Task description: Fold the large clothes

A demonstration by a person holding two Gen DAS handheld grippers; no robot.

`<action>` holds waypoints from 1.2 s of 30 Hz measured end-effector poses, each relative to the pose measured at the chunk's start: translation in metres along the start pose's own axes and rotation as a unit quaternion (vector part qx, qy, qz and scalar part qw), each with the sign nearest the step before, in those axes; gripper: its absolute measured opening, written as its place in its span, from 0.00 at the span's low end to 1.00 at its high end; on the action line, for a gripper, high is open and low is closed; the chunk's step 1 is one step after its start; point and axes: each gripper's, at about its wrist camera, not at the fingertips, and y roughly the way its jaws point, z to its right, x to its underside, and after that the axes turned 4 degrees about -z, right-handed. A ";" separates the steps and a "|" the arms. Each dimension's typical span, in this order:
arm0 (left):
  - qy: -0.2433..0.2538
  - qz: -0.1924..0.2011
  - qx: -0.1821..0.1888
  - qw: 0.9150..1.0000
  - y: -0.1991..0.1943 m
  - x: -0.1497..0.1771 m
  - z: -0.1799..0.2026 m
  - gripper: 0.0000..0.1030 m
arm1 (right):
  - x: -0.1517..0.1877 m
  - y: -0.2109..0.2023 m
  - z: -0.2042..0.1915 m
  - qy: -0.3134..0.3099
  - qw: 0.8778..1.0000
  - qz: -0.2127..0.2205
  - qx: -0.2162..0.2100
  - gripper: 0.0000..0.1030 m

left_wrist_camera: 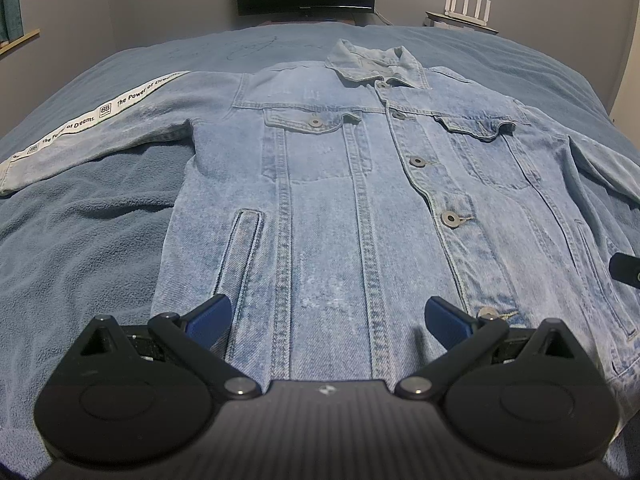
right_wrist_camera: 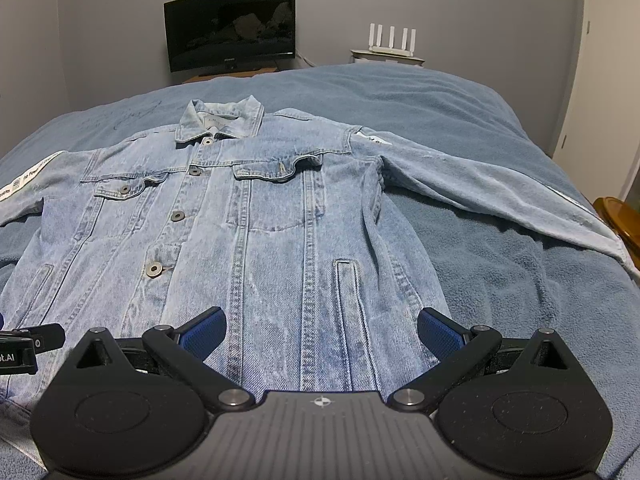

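Observation:
A light blue denim jacket [left_wrist_camera: 340, 208] lies flat, front up and buttoned, on the bed, collar at the far end; it also shows in the right wrist view [right_wrist_camera: 248, 232]. Its left sleeve [left_wrist_camera: 92, 132] with a white printed stripe stretches out to the left. Its right sleeve [right_wrist_camera: 500, 192] stretches out to the right. My left gripper [left_wrist_camera: 328, 320] is open and empty over the hem's left half. My right gripper [right_wrist_camera: 320, 328] is open and empty over the hem's right half. A part of the right gripper shows at the left wrist view's right edge [left_wrist_camera: 626, 270].
The bed is covered by a blue fleece blanket [left_wrist_camera: 80, 260]. A dark monitor [right_wrist_camera: 232, 26] stands behind the bed's far end. A white router [right_wrist_camera: 390, 42] sits at the far right. A wooden piece of furniture [right_wrist_camera: 620, 216] stands beside the bed's right edge.

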 end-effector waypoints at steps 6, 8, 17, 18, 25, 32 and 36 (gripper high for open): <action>0.001 -0.001 0.000 1.000 0.000 0.000 0.001 1.00 | 0.001 0.002 0.000 0.000 1.000 -0.001 0.000 1.00; 0.001 -0.001 0.000 1.000 0.000 0.000 0.001 1.00 | 0.001 0.002 0.000 0.000 1.000 -0.001 -0.001 1.00; 0.001 -0.002 0.000 1.000 0.001 0.002 0.003 1.00 | 0.003 0.004 0.001 0.000 1.000 -0.002 -0.001 1.00; 0.000 -0.002 0.000 1.000 0.001 0.002 0.004 1.00 | 0.004 0.004 0.001 0.001 1.000 -0.003 -0.001 1.00; -0.001 -0.006 0.002 1.000 0.002 0.003 0.001 1.00 | 0.003 0.004 0.002 0.003 1.000 -0.007 -0.001 1.00; -0.001 -0.007 0.003 1.000 0.002 0.002 0.000 1.00 | 0.002 0.003 0.003 0.004 1.000 -0.009 0.000 1.00; -0.002 -0.007 0.004 1.000 0.002 0.001 0.000 1.00 | 0.002 0.003 0.002 0.004 1.000 -0.009 0.000 1.00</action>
